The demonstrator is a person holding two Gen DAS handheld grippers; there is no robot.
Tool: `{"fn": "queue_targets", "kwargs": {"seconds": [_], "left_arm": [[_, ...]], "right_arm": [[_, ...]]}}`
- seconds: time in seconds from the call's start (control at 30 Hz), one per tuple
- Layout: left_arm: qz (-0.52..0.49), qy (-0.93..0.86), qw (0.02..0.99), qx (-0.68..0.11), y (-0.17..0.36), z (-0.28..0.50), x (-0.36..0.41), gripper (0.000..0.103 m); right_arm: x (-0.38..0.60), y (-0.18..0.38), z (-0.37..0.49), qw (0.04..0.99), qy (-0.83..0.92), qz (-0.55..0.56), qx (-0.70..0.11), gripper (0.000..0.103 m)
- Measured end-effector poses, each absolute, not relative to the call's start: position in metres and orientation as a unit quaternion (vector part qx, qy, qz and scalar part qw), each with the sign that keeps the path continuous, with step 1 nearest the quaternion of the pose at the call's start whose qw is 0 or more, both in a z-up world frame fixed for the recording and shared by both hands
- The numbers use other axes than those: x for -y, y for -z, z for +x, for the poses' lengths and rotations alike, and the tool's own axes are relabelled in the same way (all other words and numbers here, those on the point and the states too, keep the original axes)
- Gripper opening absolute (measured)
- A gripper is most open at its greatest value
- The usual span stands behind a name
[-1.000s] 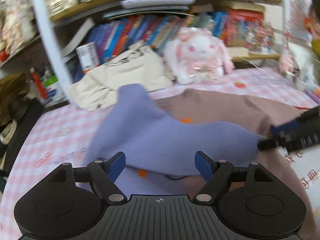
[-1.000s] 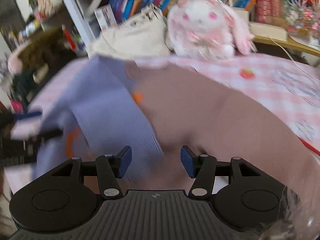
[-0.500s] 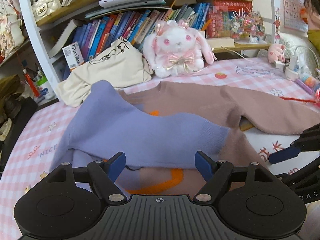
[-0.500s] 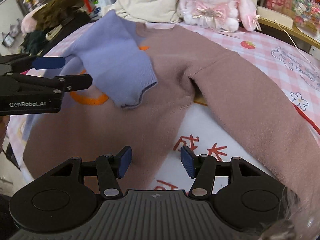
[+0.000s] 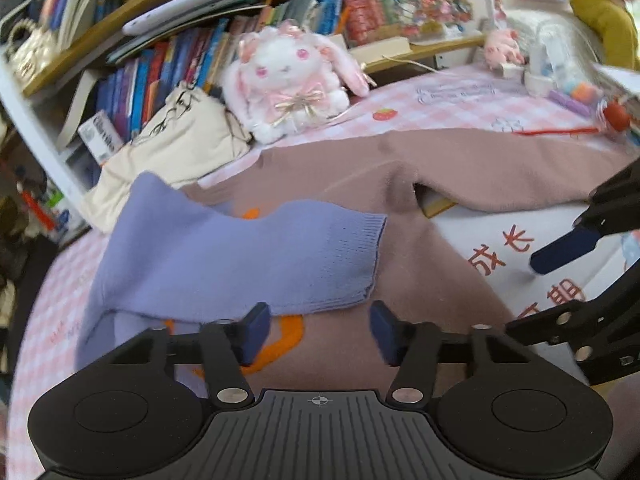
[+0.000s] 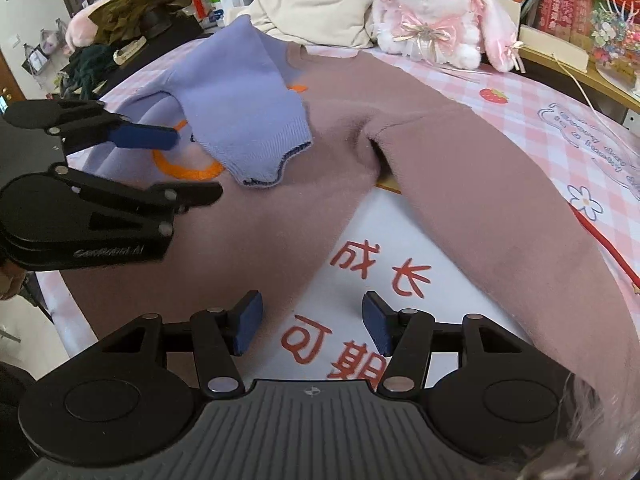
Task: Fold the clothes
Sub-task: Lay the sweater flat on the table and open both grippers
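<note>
A brown sweater (image 5: 400,184) (image 6: 360,128) with one purple sleeve lies flat on the pink checked cloth. The purple sleeve (image 5: 240,256) (image 6: 240,108) is folded across the chest over an orange print. The brown sleeve (image 6: 500,184) stretches out to the right. My left gripper (image 5: 316,328) is open and empty, just in front of the purple cuff; it also shows in the right wrist view (image 6: 192,164). My right gripper (image 6: 310,324) is open and empty over a white sheet beside the sweater's hem; one of its fingers shows in the left wrist view (image 5: 564,248).
A white sheet with red characters (image 6: 360,280) lies between body and brown sleeve. A plush rabbit (image 5: 292,80) (image 6: 432,12) and a cream bag (image 5: 172,148) stand behind the sweater against a bookshelf (image 5: 200,52). Dark clothes (image 6: 120,32) lie at the far left. Small items (image 5: 560,80) sit at the right.
The purple sleeve was being carried across by the right gripper; it now lies let go on the chest. Both grippers have drawn back toward the sweater's near side.
</note>
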State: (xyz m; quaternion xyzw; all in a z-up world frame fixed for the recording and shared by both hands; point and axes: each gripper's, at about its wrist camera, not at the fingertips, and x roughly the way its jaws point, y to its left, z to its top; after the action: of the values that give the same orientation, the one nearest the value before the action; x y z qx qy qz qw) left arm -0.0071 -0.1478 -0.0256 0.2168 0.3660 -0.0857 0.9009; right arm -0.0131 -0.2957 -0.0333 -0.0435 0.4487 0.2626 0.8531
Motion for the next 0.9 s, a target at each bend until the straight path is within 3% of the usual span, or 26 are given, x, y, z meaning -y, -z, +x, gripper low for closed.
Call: {"fn": "queue_targets", "kwargs": {"seconds": [0.27,0.53,0.6,0.67,0.9], "left_arm": [[0.271,0.104,0.887,-0.359,0.033,0.004,0.171,0.053],[0.255,0.070,0.897,-0.354,0.054,0.028,0.182,0.051],[0.234,0.065,0.901,-0.359,0.058,0.035,0.176,0.041],[0.210,0.069,0.904,-0.367,0.056,0.040,0.168,0.014],[0.116,0.050,0.934,-0.335,0.009,0.047,0.097,0.009]], "right_arm": [[0.299,0.034,-0.019,0.853,-0.264,-0.043,-0.448,0.053],[0.297,0.034,-0.020,0.855,-0.259,-0.043,-0.448,0.053],[0.296,0.032,-0.020,0.857,-0.253,-0.043,-0.446,0.053],[0.295,0.031,-0.020,0.861,-0.242,-0.039,-0.445,0.053],[0.285,0.031,-0.013,0.869,-0.190,0.006,-0.457,0.053]]}}
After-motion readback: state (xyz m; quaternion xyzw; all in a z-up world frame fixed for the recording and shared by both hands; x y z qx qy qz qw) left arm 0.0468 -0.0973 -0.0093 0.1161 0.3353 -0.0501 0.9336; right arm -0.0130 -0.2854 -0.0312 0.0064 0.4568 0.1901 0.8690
